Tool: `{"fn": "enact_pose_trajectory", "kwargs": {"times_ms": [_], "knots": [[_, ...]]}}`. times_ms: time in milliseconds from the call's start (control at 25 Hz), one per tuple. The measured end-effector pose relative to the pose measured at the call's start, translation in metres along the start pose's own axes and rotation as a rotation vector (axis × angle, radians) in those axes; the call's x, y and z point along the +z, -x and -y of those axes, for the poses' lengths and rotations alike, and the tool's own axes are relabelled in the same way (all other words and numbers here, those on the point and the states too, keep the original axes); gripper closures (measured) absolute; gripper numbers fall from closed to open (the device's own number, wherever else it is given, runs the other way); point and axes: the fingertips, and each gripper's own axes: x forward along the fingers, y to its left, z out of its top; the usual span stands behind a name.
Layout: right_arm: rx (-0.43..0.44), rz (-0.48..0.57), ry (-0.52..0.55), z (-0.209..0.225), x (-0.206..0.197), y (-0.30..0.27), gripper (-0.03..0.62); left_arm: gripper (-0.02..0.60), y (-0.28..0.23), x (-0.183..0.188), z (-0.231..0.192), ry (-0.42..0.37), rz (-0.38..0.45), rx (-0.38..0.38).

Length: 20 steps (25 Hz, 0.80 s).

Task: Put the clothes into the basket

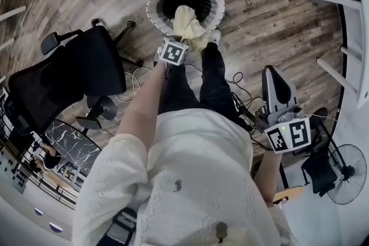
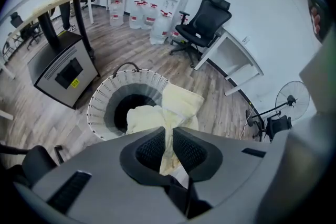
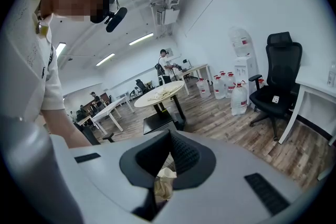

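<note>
A round white basket (image 1: pixel 154 6) with a dark inside stands on the wood floor ahead of the person's feet. My left gripper (image 1: pixel 181 38) points steeply down just in front of it and is shut on a cream cloth (image 1: pixel 190 27). In the left gripper view the cloth (image 2: pixel 157 113) is pinched between the black pads of the gripper (image 2: pixel 167 136) and droops over the near rim of the basket (image 2: pixel 102 102). My right gripper (image 1: pixel 275 75) is held off to the right, away from the basket. Its jaws (image 3: pixel 169 139) are closed, with a small cream scrap (image 3: pixel 165 178) tucked low between them.
A black office chair (image 1: pixel 75 75) stands left of the person's legs (image 1: pixel 196 83). Cables (image 1: pixel 239 80) lie on the floor, and a fan (image 1: pixel 349 167) stands at the right. A black cabinet (image 2: pixel 60 68) and water bottles (image 2: pixel 149 18) lie beyond the basket.
</note>
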Motion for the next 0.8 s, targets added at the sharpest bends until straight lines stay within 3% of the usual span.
{"fn": "enact_pose_trajectory", "kwargs": {"times_ms": [480, 800], "knots": [[0.001, -0.038, -0.004, -0.006, -0.016, -0.004, 0.583, 0.526, -0.018, -0.004, -0.016, 0.133, -0.029, -0.013], [0.001, -0.071, -0.026, -0.003, -0.034, -0.007, 0.585, 0.526, -0.049, 0.02, -0.022, 0.066, 0.0, -0.01]]}}
